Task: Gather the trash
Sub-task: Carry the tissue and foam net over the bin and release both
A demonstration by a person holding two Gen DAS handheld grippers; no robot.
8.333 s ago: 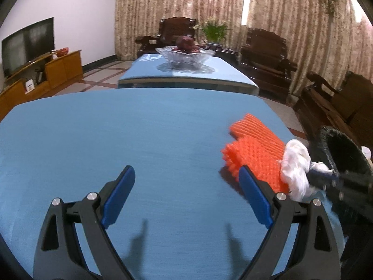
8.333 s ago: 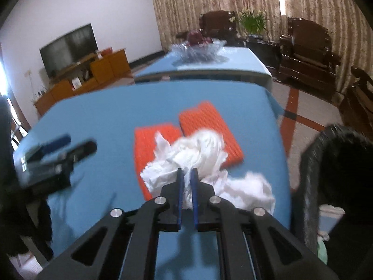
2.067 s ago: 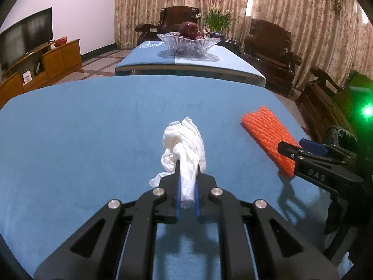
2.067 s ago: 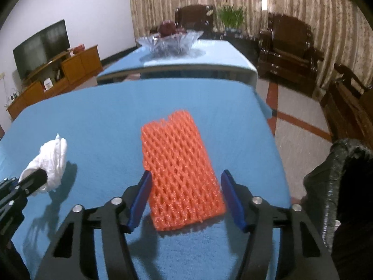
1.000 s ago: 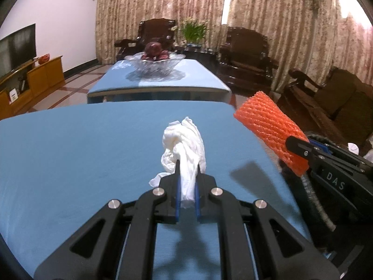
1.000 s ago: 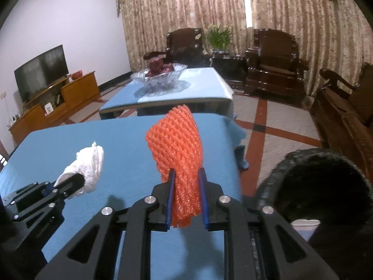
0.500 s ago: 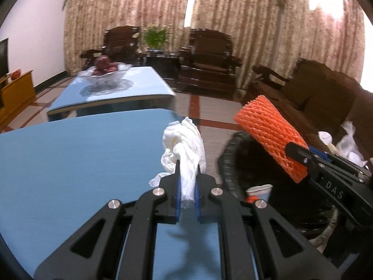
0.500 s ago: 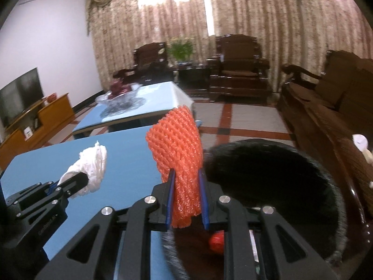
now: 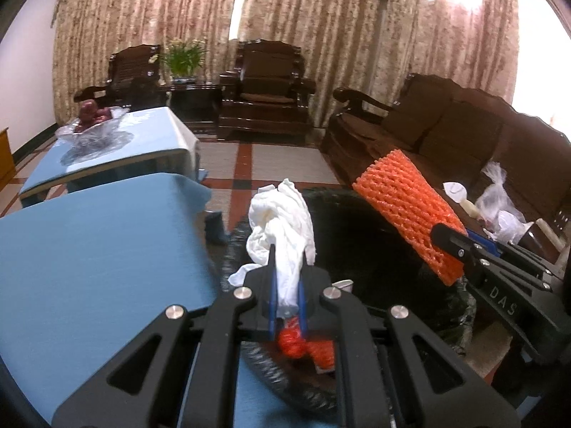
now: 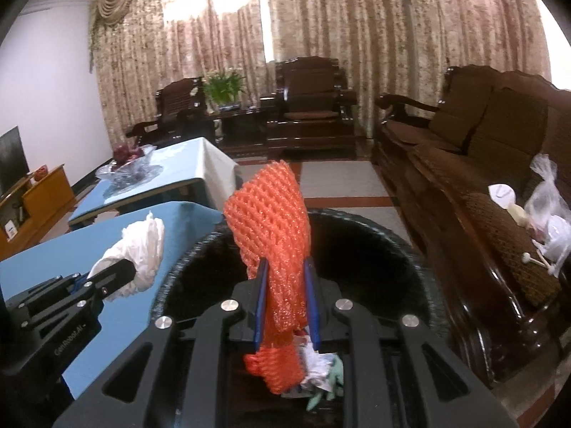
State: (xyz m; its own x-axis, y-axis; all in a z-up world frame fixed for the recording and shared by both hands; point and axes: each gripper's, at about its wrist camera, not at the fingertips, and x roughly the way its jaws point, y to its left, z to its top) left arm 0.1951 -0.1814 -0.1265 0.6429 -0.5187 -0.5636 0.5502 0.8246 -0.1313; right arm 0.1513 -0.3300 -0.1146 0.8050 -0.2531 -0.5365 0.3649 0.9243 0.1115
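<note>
Gripping tissue (image 9: 282, 228) and orange netting (image 10: 274, 228) — both tongs above bin (image 10: 374, 242).

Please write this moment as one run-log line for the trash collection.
left tongs: shut on white tissue wad | right tongs: shut on orange foam net | both over black bin | release: not yet

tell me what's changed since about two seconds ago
The right gripper, then open around the orange foam net sleeve lying on the blue table, has closed on it and lifted it. Both grippers swung off the table to the black-lined trash bin. The left gripper stays shut on the crumpled white tissue; nothing has been dropped.
</note>
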